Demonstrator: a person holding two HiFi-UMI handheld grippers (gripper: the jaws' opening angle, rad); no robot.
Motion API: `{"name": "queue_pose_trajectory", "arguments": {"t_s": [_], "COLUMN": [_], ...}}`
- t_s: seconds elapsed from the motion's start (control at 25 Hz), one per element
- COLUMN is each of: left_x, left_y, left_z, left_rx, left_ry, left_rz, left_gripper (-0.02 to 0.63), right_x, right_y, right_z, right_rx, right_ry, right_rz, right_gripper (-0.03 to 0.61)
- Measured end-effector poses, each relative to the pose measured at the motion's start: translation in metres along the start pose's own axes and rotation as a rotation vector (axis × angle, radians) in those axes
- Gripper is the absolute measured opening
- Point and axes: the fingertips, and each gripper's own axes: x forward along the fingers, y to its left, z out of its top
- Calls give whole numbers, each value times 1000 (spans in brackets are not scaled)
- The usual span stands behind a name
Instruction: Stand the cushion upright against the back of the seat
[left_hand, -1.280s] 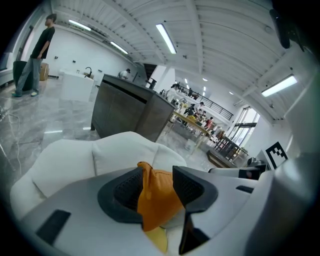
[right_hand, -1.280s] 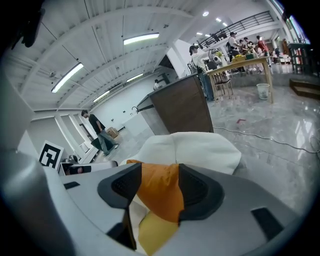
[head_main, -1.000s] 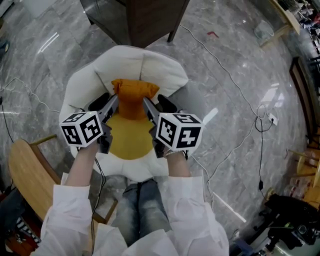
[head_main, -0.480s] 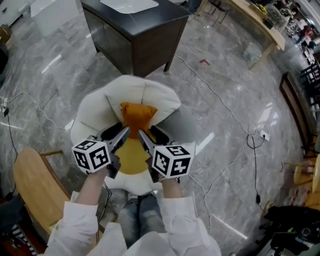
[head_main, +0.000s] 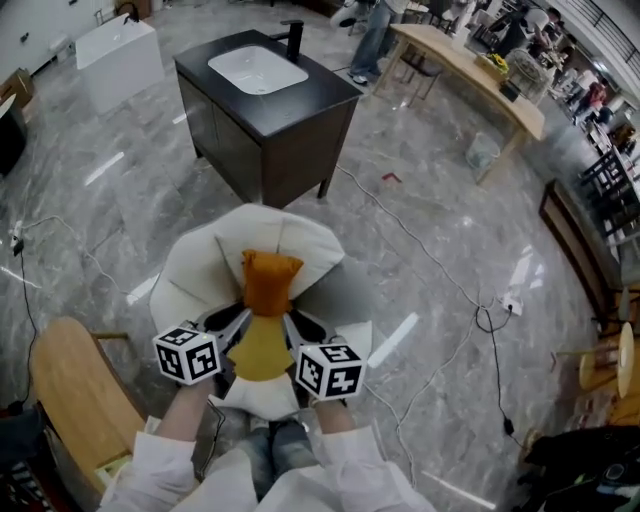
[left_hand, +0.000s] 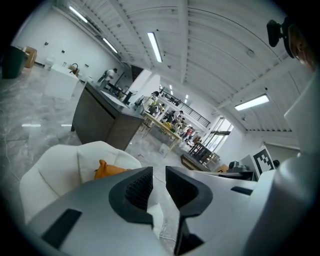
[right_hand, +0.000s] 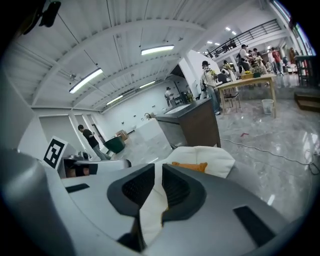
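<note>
An orange cushion leans upright against the back of the white padded chair, its lower end on the seat. My left gripper and right gripper hover near the seat's front, either side of the cushion's lower end and apart from it. In the left gripper view the jaws are closing with a narrow gap and nothing between them; the cushion and chair lie beyond. The right gripper is likewise closing on nothing, with the cushion ahead.
A dark cabinet with a white sink stands behind the chair. A wooden chair is at the left. Cables trail over the grey marble floor. A long wooden table and people stand far back.
Both grippers have pulled back from the cushion's sides and risen, and their jaws have narrowed. The cushion stays leaning on the chair back.
</note>
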Motion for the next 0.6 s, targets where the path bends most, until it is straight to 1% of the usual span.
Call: {"name": "queue_pose_trajectory", "arguments": {"t_s": [0.08, 0.16, 0.28, 0.44, 0.6], "left_x": [-13, -23, -36, -51, -66], "left_y": [-13, -28, -51, -83, -112], "left_z": [2, 5, 10, 6, 4], "left_rx": [15, 25, 26, 46, 58], "left_ry": [2, -7, -26, -23, -35], "left_rz": [5, 0, -16, -43, -90], "left_gripper": [64, 33, 11, 8, 8], "right_x": [-13, -26, -45, -71, -98], "right_y": [12, 24, 36, 49, 65], "right_z": [-1, 1, 4, 5, 22], "right_rx": [13, -2, -31, -67, -105], "right_ry": [8, 13, 4, -7, -52], "right_rz": [30, 55, 75, 104, 141], "right_gripper": [44, 34, 17, 14, 14]}}
